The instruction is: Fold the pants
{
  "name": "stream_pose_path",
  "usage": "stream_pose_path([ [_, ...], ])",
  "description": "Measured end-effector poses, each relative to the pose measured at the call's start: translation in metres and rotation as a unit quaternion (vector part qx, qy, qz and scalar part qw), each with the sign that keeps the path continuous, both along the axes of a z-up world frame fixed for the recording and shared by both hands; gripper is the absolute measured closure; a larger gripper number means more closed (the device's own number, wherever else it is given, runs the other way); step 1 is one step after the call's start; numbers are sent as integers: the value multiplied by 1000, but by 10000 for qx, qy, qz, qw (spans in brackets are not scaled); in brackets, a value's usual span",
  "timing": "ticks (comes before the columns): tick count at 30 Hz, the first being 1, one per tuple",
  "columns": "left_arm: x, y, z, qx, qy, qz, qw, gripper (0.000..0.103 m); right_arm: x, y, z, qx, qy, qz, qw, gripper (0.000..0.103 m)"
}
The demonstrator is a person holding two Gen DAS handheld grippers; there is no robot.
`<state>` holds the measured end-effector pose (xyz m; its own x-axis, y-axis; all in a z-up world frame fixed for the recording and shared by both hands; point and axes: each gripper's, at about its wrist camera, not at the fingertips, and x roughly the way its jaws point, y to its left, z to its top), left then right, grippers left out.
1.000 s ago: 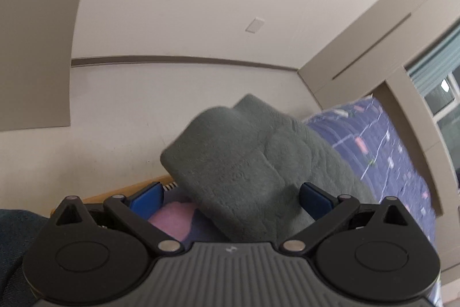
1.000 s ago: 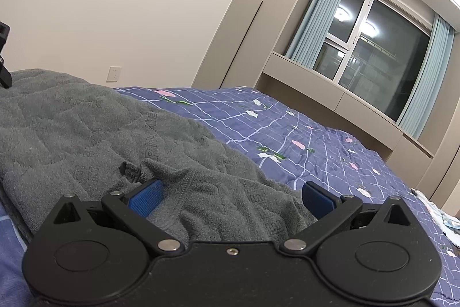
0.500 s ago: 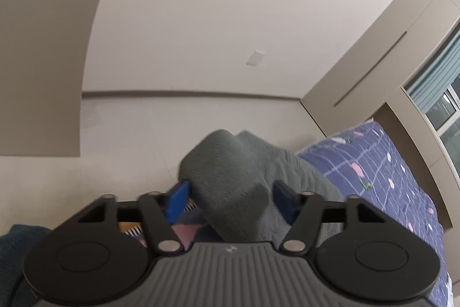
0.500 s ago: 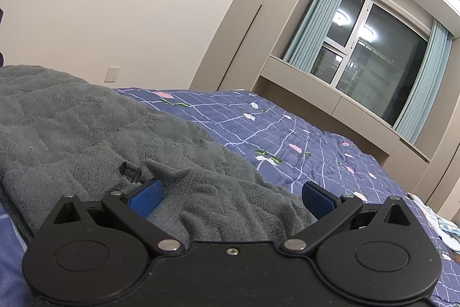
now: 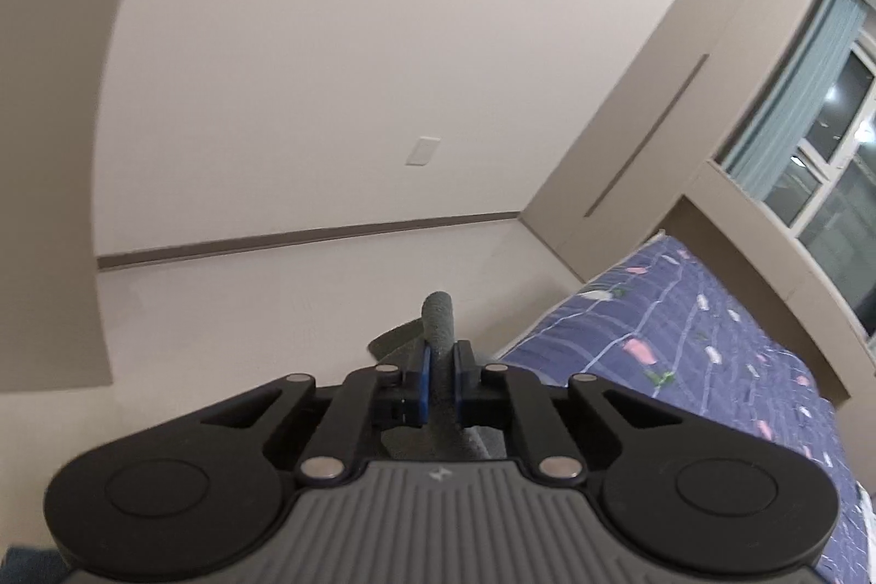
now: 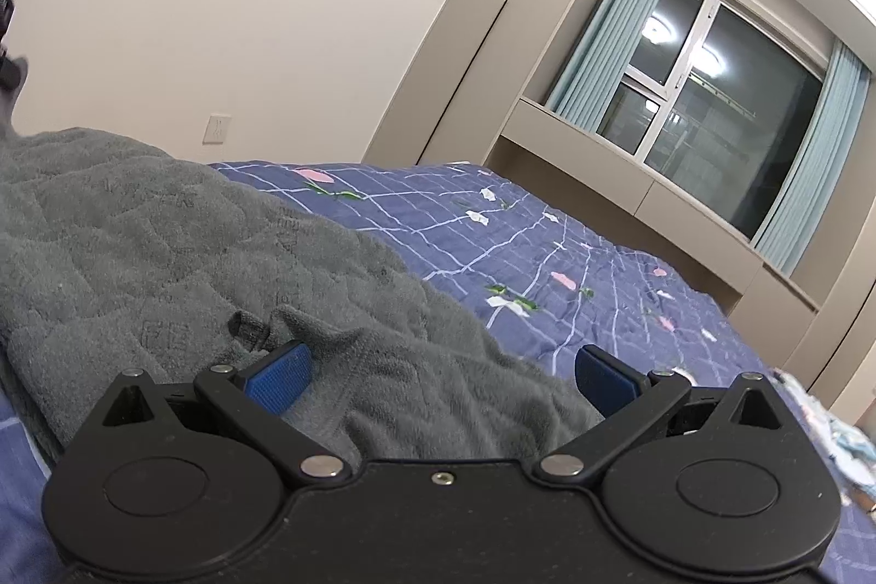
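Note:
The grey fleece pants [image 6: 164, 250] lie spread on the blue patterned bed [image 6: 547, 244]. My left gripper [image 5: 442, 368] is shut on a pinched edge of the pants [image 5: 438, 316], which sticks up between the blue pads, lifted off the bed. My right gripper [image 6: 438, 373] is open, its blue pads [image 6: 279, 376] straddling a bunched fold of the pants at the near edge. The left gripper's body shows dark at the far left of the right wrist view [image 6: 8, 36].
The bed [image 5: 712, 354] fills the right side of the left wrist view, with bare floor [image 5: 274, 305] beyond its edge. A window with blue curtains [image 6: 684, 75] and built-in cabinets stand behind the bed. Light crumpled cloth [image 6: 837, 441] lies at the far right.
My left gripper closed from open onto the edge of the pants and rose, so less fabric shows in its view. My right gripper stayed open over the same fold.

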<state>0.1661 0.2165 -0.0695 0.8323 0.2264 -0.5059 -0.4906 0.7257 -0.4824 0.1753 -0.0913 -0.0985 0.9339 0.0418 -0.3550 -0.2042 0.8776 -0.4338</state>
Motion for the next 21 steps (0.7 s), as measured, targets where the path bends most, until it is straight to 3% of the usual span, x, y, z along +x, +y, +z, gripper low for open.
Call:
stream_pose_path([
  [7, 9, 0, 36, 273, -731, -636, 9949, 96, -6, 19, 20, -104, -193, 296, 9993, 0],
  [10, 6, 4, 16, 320, -341, -602, 9971, 96, -8, 22, 24, -85, -234, 287, 9993, 0],
  [13, 2, 25, -22, -381, 337, -379, 9980, 96, -4, 19, 18, -180, -40, 258, 9995, 0],
  [16, 2, 31, -35, -587, 538, -422, 9959, 95, -3, 16, 8, -216, 143, 239, 9994, 0],
  [18, 10, 28, -34, -509, 729, -510, 9947, 89, -1, 14, 4, -92, 225, 197, 9995, 0],
  [20, 14, 26, -37, -470, 965, -487, 9930, 69, 1, 14, 4, -34, 240, 166, 9996, 0],
  [21, 14, 26, -39, -494, 1067, -429, 9921, 64, 0, 15, 4, -55, 228, 170, 9996, 0],
])
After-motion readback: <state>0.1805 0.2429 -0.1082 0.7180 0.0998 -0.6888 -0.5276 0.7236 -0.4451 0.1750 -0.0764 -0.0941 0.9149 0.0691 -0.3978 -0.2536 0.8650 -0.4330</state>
